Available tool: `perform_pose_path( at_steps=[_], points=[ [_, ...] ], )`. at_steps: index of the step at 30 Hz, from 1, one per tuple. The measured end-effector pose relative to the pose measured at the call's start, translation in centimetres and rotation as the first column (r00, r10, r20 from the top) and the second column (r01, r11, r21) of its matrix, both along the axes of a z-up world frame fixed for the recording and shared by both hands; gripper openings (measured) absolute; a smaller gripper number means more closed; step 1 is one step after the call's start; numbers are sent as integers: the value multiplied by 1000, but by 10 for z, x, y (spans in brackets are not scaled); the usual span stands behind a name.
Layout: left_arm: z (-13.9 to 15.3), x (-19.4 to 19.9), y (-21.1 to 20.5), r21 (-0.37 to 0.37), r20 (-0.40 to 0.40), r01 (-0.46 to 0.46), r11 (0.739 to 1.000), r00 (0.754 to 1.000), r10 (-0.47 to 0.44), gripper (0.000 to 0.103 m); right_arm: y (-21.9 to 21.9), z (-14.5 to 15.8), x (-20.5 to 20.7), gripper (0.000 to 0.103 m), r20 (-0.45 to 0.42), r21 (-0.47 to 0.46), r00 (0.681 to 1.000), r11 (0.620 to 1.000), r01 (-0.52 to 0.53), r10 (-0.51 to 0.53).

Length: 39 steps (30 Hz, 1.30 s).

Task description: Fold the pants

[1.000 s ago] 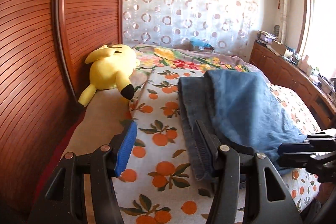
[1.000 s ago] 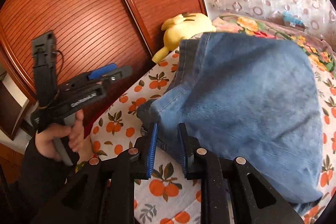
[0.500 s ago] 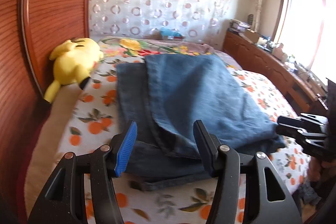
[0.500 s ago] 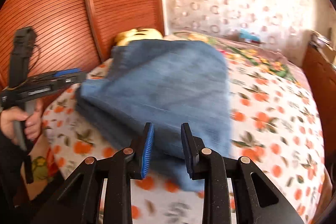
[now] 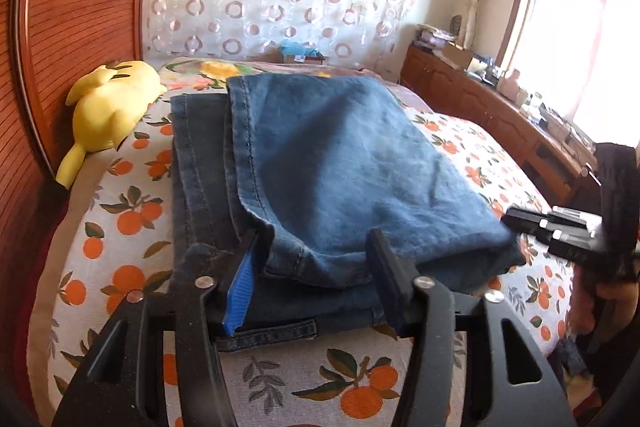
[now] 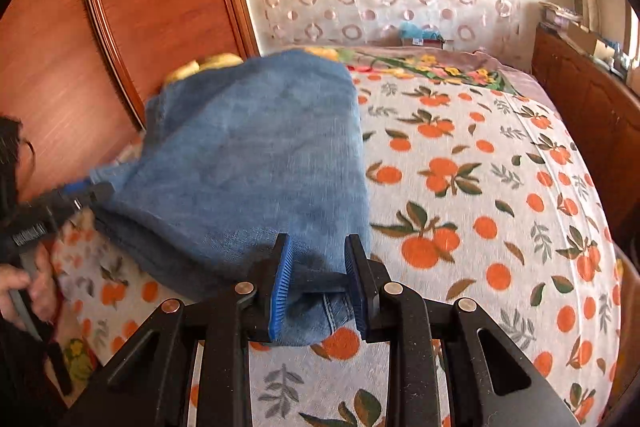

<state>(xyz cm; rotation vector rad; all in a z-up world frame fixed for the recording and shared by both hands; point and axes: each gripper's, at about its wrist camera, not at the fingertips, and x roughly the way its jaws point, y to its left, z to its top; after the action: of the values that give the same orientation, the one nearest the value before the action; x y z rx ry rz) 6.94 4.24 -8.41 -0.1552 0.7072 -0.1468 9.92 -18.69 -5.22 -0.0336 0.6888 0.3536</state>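
Bedroom: bed (image 5: 120,307) under an orange-print sheet, wooden headboard (image 5: 72,7) to the left of both tongs, curtain beyond, yellow plush (image 5: 108,107) at the far left corner. The pants (image 5: 320,167), blue denim, lie on the sheet straight ahead of the tongs as a folded stack, the lighter top layer over a darker one that shows along the left and near edges. Change over the last second: both tongs swung round and dropped toward the near edge of the stack, which now lies spread in front of them instead of hanging bunched at the right tong. Left tong (image 5: 312,279): its jaws have just been closing, and the near hem of the top layer sits between them, with the blue pad at the cloth's left edge; whether the pads already press is not clear, since a wide gap remains. Right tong (image 6: 318,283): jaws narrow, a bunched corner of denim caught between the pads, so gripping the pants. In the right view the left tong (image 6: 80,195) meets the stack's far left edge, held by a hand (image 6: 24,287). Judgement: one fold is down, and both tongs are taking the near edge, likely for the next fold away from them. Risk: only the top layer lifting, leaving the darker layer behind.
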Motion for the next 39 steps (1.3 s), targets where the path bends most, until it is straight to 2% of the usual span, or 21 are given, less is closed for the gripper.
perform_pose_path(
  at_steps=[2,4,7,13,15,18,19,20,22,27,30,35,39],
  points=[
    [0,1,3,2,4,-12,1000,1000,12,39,2,-5,-2,28,-31,-20,999,1000,-7,7],
    [-3,1,3,7,-5,-13,1000,1000,13,28,3,-8,-7,30,-6,-24,1000,1000,14,-14],
    [-3,-3,4,28,1,-16,999,1000,16,17,5,-14,-8,30,-23,-18,1000,1000,17,-17],
    [10,-24,5,35,73,-27,999,997,24,13,11,-24,-7,31,-8,-41,1000,999,9,-10],
    [4,-23,4,70,51,-23,997,998,20,13,10,-30,-6,31,-6,-41,1000,999,1,-1],
    [-8,-17,8,75,-8,-16,997,1000,16,15,10,-33,-5,31,-3,-42,1000,999,-5,4],
    [-7,-17,10,74,-9,-21,997,1000,21,20,10,-33,-5,31,-1,-46,1000,999,-4,4],
    [-5,-17,11,76,-4,-29,997,1000,29,22,9,-34,-3,31,0,-45,1000,999,-4,4],
    [4,-16,16,110,21,-76,991,997,74,37,8,-35,-2,31,-2,-37,1000,999,-4,4],
    [24,6,31,109,47,-77,991,996,72,47,6,-36,-2,31,-2,-30,1000,1000,-4,4],
    [34,34,35,128,49,-59,990,997,53,47,6,-36,-3,31,1,-30,1000,1000,-1,1],
    [33,83,37,177,24,-38,984,999,35,47,5,-37,-4,31,2,-30,1000,1000,-1,1],
    [24,118,43,188,-34,-29,982,999,36,47,5,-37,-4,31,3,-31,1000,1000,-1,1]
  ],
)
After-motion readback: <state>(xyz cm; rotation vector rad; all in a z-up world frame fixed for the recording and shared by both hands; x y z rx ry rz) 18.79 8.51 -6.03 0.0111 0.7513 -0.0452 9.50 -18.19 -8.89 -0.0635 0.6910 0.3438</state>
